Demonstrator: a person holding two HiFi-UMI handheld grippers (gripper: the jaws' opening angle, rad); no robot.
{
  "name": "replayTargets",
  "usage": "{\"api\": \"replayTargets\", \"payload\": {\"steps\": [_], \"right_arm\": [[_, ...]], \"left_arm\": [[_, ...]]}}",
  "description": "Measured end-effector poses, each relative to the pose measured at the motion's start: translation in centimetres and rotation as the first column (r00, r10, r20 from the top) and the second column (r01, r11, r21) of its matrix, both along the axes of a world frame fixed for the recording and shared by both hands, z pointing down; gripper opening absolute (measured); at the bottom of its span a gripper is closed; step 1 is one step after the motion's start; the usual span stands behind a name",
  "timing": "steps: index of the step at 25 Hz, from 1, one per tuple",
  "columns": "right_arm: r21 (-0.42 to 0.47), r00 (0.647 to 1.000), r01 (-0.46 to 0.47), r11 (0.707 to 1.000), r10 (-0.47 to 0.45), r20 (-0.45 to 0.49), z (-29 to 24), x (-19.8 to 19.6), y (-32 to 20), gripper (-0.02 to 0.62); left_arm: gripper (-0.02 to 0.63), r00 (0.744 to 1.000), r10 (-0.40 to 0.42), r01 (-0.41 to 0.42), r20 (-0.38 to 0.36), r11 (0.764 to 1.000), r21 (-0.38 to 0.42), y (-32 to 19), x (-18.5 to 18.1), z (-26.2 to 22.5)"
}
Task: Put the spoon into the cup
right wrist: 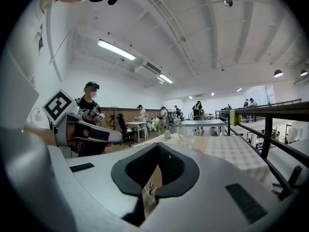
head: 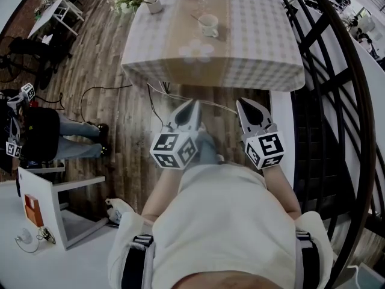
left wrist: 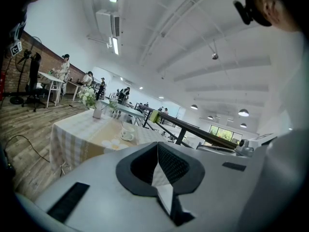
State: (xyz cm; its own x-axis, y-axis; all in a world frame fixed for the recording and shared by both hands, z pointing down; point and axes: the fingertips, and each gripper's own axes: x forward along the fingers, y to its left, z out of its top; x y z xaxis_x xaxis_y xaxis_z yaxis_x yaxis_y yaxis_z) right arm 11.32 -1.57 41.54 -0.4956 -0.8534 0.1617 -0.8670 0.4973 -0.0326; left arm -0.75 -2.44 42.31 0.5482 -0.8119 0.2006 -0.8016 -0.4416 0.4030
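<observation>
Floorboards (head: 123, 110) lie open between me and the near edge of the surface (head: 264, 53), whose checked cloth hangs over that edge. My left hand-held gripper (head: 193, 103) and right hand-held gripper (head: 240, 104) hang side by side over the boards, short of that near edge. Both point toward it, both are closed, and neither has anything between its jaws. The cup (head: 209, 25) stands on the tan runner toward the far edge, about midway between the left and right edges, with bare cloth all round it. The spoon (head: 195, 18) shows as a thin handle at the cup's far left side; I cannot tell whether it sits in the cup or lies against it. A vase of flowers (head: 154, 5) is at the far left corner, well apart from the cup. A black railing (head: 328, 77) runs close along the right edge. On the left the floor is wider, with a cable (head: 99, 89) lying across it and a seated person (head: 57, 134) beyond.
</observation>
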Motion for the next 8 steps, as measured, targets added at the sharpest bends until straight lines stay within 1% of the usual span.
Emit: {"api": "replayTargets", "payload": {"steps": [8], "right_arm": [[0.002,1.0,-0.004,1.0,0.004,-0.002,-0.04,0.23,0.02,0.0]], "left_arm": [[0.005,1.0,0.011,-0.011,-0.001,1.0,0.003,-0.01,0.33,-0.13]]}}
